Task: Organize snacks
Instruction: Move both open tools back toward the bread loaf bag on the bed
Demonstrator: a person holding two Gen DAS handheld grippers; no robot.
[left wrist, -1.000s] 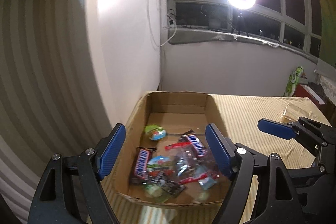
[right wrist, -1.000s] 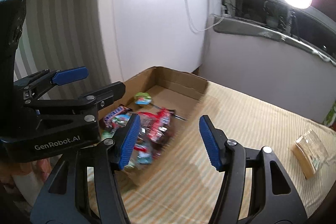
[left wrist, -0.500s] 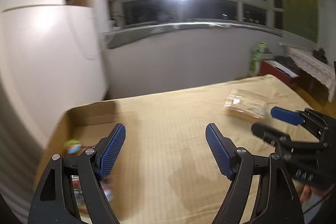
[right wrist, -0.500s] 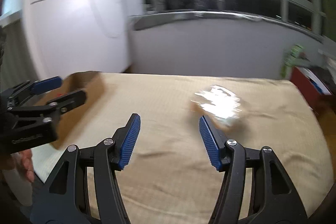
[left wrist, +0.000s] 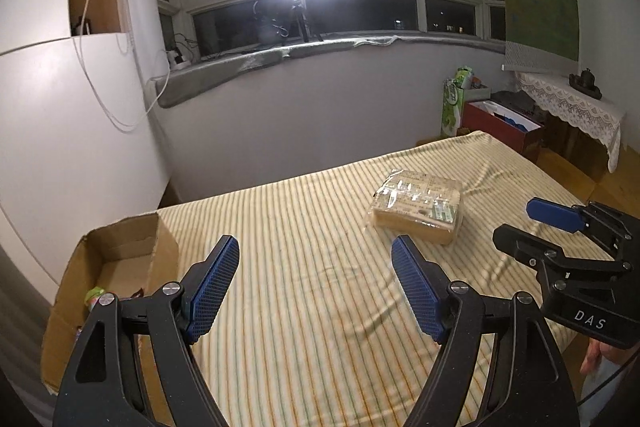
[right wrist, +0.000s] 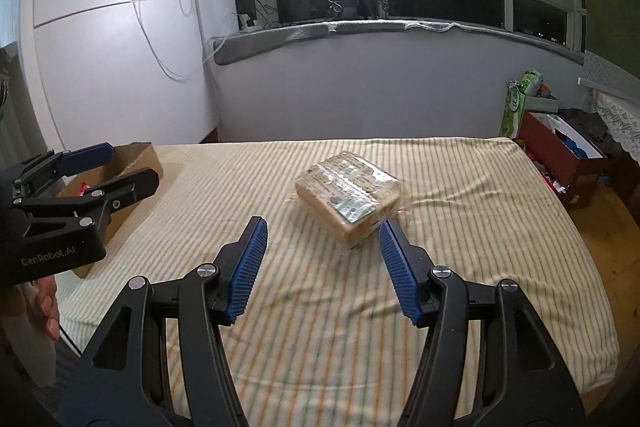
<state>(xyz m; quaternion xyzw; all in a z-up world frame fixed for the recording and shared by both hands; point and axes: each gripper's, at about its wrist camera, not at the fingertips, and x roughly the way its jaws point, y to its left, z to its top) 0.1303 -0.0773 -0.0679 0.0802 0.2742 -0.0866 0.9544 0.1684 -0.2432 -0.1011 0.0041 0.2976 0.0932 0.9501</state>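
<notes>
Snack pack | on bed, 12 o'clock of right gripper | jaws opening, empty, lining up to grab | left gripper apart, empty | box at 9 o'clock, likely destination

Bare bedspread leads unobstructed to the packet.

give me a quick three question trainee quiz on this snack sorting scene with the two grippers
1. True or false: the clear-wrapped tan snack block lies inside the brown cardboard box.
2. Which gripper is nearer the block?
A. left gripper
B. right gripper
3. Fill in: the block rests on the yellow ____ cloth.

Key:
1. False; it lies on the cloth, apart from the box.
2. B; its jaws are opening and nothing is between them. The left gripper is also open and empty.
3. striped
</notes>
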